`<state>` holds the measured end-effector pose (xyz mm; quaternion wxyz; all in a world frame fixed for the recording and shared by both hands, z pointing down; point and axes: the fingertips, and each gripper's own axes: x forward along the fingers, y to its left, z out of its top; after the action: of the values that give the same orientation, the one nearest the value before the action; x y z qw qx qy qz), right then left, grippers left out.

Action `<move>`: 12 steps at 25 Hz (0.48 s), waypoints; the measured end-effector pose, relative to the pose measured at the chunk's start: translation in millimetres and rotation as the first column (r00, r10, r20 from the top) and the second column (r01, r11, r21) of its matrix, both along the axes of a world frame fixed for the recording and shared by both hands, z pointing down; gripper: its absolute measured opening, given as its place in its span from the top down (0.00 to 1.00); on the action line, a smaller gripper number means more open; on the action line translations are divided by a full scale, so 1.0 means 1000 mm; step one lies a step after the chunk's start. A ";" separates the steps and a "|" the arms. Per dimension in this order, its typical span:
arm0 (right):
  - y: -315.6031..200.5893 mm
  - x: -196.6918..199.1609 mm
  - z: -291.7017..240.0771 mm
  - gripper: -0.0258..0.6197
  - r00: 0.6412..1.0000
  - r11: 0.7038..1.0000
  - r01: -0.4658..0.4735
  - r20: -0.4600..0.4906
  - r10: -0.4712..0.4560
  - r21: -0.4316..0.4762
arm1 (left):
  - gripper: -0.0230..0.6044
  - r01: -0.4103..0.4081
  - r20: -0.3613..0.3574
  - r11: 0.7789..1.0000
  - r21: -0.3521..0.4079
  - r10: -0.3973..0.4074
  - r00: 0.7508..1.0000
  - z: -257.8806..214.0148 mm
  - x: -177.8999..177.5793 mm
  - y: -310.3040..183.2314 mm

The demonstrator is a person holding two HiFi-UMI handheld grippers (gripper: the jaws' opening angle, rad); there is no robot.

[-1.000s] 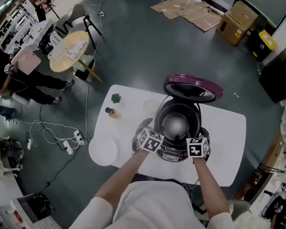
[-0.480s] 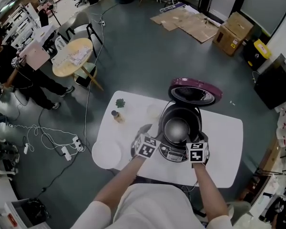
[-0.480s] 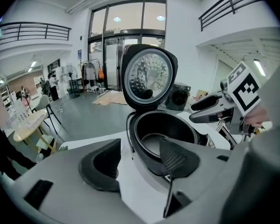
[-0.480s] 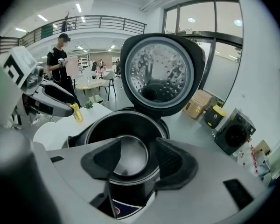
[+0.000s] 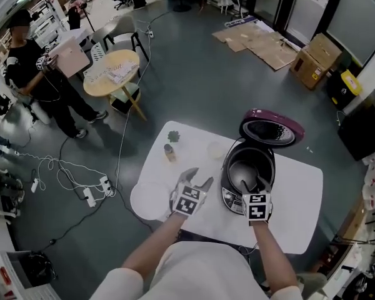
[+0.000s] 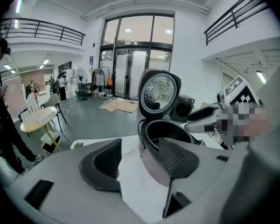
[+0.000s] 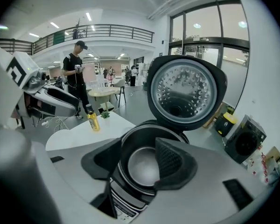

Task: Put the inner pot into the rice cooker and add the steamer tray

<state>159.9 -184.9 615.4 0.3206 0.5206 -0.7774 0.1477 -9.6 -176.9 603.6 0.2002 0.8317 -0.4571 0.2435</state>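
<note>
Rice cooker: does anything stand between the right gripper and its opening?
Nothing visible. The lid stands raised; the right gripper, its empty open jaws having just closed slightly, faces the inner pot directly.

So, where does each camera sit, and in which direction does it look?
Head view: on the person's head, looking steeply down at white table and rice cooker; forearms, left gripper, right gripper show.
Left gripper view: on that gripper, along its jaws toward the cooker's side; right gripper shows.
Right gripper view: on that gripper, down into the inner pot; left gripper shows.
Shared: all show the open cooker. Both grippers' empty jaws have just been closing slightly.
</note>
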 end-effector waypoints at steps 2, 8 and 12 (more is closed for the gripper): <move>0.004 -0.015 -0.004 0.59 1.000 1.000 0.021 0.011 -0.021 0.005 | 0.55 0.020 -0.012 1.000 0.008 -0.020 1.000 -0.005 -0.012 0.007; 0.011 -0.070 -0.013 0.59 0.993 0.994 0.110 0.048 -0.111 0.016 | 0.55 0.093 -0.034 0.996 0.011 -0.092 0.995 -0.006 -0.053 0.028; 0.013 -0.104 -0.018 0.60 0.982 0.984 0.177 0.058 -0.178 0.014 | 0.55 0.150 -0.033 0.989 -0.001 -0.150 0.988 -0.003 -0.083 0.043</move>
<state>56.2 -172.0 597.6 0.3070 0.4460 -0.8306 0.1304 -92.2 -133.8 600.5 0.2249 0.7988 -0.5153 0.2139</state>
